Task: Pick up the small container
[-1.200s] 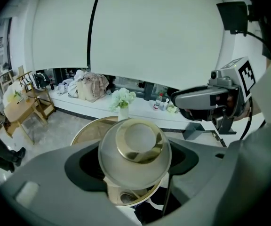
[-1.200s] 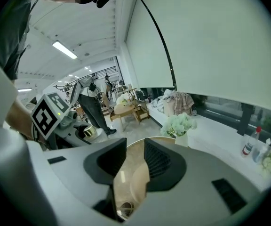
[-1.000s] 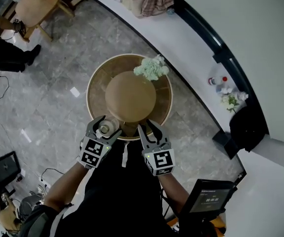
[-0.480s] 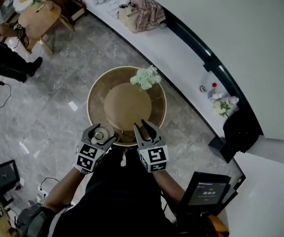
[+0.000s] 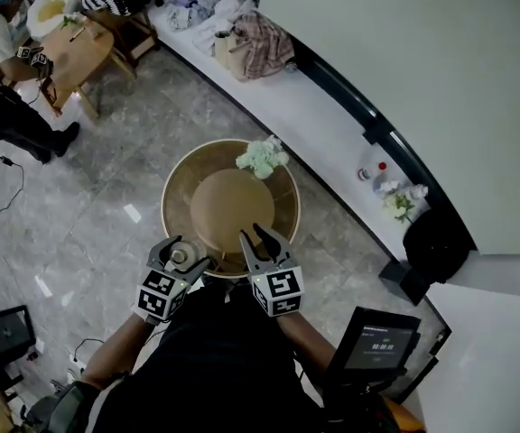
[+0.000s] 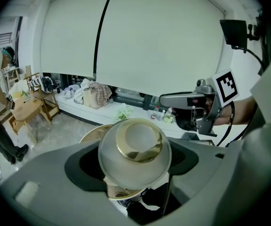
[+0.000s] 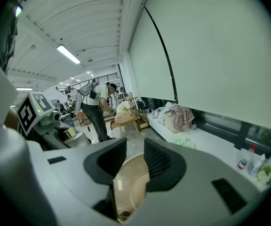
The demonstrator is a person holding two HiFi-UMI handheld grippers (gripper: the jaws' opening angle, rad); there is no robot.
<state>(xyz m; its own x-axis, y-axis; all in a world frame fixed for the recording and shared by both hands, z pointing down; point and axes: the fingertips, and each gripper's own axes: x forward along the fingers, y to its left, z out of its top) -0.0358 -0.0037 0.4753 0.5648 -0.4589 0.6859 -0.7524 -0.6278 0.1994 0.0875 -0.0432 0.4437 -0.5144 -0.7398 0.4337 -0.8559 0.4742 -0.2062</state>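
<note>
Over the near edge of the round table (image 5: 177,180) | small container (image 6: 134,149) is being clamped in the left tool (image 5: 186,254), seemingly clear of the top | right tool (image 5: 252,233) is being held partly open, empty | step: lift being finished | next: firm, level grip judged needed.

In the left gripper view the small container (image 6: 134,147) filled the gap and hid most of the round table (image 6: 92,133) behind it; in the head view the left gripper (image 5: 186,253) and right gripper (image 5: 253,234) covered parts of the table's near rim; the bottles (image 5: 371,171) on the ledge (image 5: 314,115) were too small to read; a person (image 5: 7,120) at upper left was cut by the edge.
</note>
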